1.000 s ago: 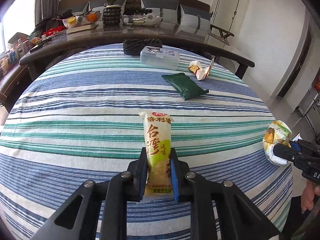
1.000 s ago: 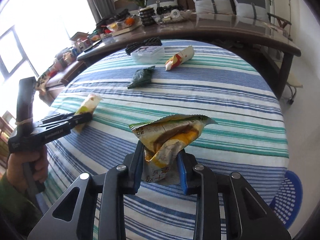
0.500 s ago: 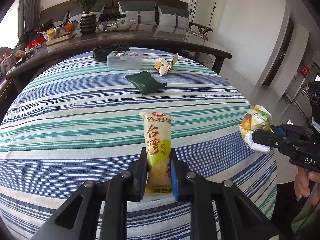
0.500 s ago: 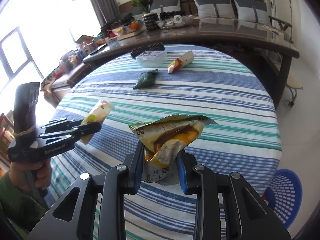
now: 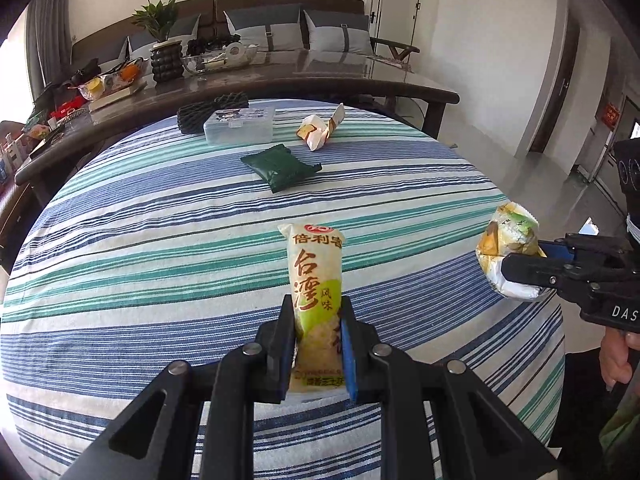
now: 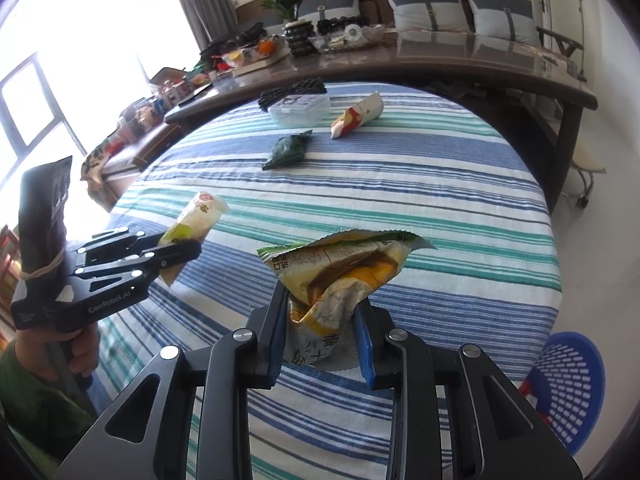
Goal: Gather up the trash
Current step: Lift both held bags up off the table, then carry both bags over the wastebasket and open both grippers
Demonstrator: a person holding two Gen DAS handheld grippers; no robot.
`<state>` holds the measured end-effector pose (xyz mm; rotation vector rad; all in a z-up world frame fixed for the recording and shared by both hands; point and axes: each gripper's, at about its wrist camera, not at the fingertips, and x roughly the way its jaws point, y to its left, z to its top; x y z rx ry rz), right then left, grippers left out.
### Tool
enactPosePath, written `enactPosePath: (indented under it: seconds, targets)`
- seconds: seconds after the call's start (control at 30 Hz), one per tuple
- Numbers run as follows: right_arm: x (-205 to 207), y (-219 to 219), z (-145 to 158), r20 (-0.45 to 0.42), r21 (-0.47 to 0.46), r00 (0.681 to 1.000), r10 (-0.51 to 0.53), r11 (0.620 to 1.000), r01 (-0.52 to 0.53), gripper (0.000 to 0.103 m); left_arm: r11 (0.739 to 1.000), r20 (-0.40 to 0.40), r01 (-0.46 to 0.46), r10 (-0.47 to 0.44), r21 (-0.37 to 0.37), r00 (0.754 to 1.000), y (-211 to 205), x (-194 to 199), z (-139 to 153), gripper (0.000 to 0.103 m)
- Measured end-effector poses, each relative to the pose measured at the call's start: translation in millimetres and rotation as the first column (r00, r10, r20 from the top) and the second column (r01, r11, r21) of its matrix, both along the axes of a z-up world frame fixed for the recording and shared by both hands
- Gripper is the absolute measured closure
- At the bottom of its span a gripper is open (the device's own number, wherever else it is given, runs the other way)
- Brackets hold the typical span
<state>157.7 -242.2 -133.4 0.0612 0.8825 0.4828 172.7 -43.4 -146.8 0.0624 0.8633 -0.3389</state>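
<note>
Above the near edge of the blue-and-green striped round tablecloth (image 5: 160,240): left gripper (image 5: 318,344) clenched on a tall yellow snack packet (image 5: 316,280), right gripper (image 6: 322,336) clamped on a crumpled yellow-green wrapper (image 6: 340,272), both lifted clear, probably for carrying to the blue perforated plastic basket (image 6: 572,384) at near right. Left farther back: a dark green pouch (image 5: 280,166) and a white-orange torn wrapper (image 5: 318,132).

Woven striped cloth tablecloth (image 5: 160,240), glossy plastic wrapper (image 5: 316,280), perforated plastic basket (image 6: 572,384)
</note>
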Motion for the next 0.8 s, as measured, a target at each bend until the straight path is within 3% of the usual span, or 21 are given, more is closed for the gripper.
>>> enactPosePath:
  seconds: [0.2,0.4,0.6,0.8]
  targets:
    - [-3.2,-15.9,7.5,0.009,0.034,1.000,-0.018,0.999,0.018,0.073,0.995,-0.037,0.058,-0.062,-0.084,0.997,-17.0,-6.8,8.2,0.083]
    - [-14.1,-100.7,14.8,-0.008,-0.023,0.982,-0.187,0.982,0.187,0.073,0.965,-0.035,0.221,-0.228,-0.143,0.973,-88.2,-23.2,27.5,0.083]
    - [-19.8,-207.1,-3.6,-0.134,-0.104,0.914,-0.384,0.922,0.372,0.073,0.902,-0.058,0.378,-0.397,-0.208,0.916,-191.2,-33.2,33.9,0.083]
    - [-23.2,-286.5,-33.9,-0.220,-0.116,0.833,-0.508,0.861,0.495,0.073,0.865,-0.132,0.438,-0.477,-0.247,0.869,-282.5,-24.3,10.9,0.083]
